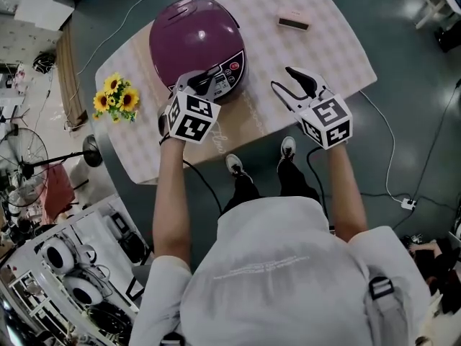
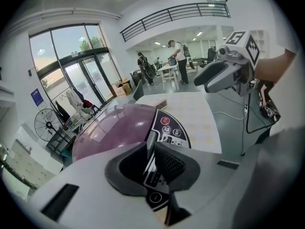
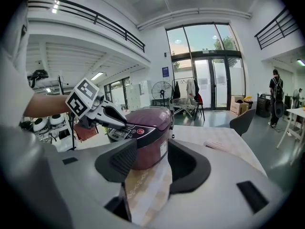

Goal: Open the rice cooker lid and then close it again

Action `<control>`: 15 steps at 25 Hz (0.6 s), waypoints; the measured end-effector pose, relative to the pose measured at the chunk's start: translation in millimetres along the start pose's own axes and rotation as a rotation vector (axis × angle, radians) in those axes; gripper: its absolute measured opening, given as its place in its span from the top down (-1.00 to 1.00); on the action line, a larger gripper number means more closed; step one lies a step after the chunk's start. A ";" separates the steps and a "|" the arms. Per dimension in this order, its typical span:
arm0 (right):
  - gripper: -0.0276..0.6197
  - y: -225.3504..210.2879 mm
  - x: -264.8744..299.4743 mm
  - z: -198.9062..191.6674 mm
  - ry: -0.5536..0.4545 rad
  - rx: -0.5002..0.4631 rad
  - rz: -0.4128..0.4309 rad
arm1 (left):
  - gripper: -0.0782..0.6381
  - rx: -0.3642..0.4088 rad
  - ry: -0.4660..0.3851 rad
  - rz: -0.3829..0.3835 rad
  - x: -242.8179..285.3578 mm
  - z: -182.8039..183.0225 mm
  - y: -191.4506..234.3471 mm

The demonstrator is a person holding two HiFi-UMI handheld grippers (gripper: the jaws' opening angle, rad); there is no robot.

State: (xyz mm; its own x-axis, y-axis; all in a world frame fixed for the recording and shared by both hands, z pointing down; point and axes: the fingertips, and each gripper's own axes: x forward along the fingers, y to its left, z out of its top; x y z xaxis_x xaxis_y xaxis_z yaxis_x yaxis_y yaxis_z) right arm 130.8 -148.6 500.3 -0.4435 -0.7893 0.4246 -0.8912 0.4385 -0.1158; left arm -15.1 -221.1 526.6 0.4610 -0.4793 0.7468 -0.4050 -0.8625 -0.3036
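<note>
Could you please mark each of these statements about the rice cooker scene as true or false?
1. The rice cooker has its lid down. True.
2. The right gripper is clamped on the cooker. False: its jaws stand apart with nothing between them, and it is over the table to the cooker's right.
3. The left gripper has its tip at the cooker's front, by the control panel, jaws nearly together. True.
4. In the head view, the sunflowers stand to the right of the cooker. False: they are on its left, near the table's edge.
</note>
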 end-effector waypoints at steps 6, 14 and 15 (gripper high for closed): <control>0.24 3.1 -1.1 0.6 0.003 -0.005 0.004 | 0.61 -0.021 -0.008 0.014 -0.7 0.7 0.4; 0.24 5.8 -4.9 6.6 0.005 -0.032 0.008 | 0.61 -0.040 -0.025 0.028 0.3 0.9 0.5; 0.24 5.3 -5.9 9.1 0.003 -0.037 0.006 | 0.61 -0.040 -0.025 0.028 0.5 1.0 0.5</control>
State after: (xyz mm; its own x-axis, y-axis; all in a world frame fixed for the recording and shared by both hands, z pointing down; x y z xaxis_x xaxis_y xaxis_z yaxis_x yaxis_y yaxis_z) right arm 127.8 -145.5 489.0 -0.4488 -0.7851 0.4269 -0.8842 0.4592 -0.0851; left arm -14.3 -221.9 526.3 0.4685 -0.5074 0.7233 -0.4487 -0.8418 -0.3000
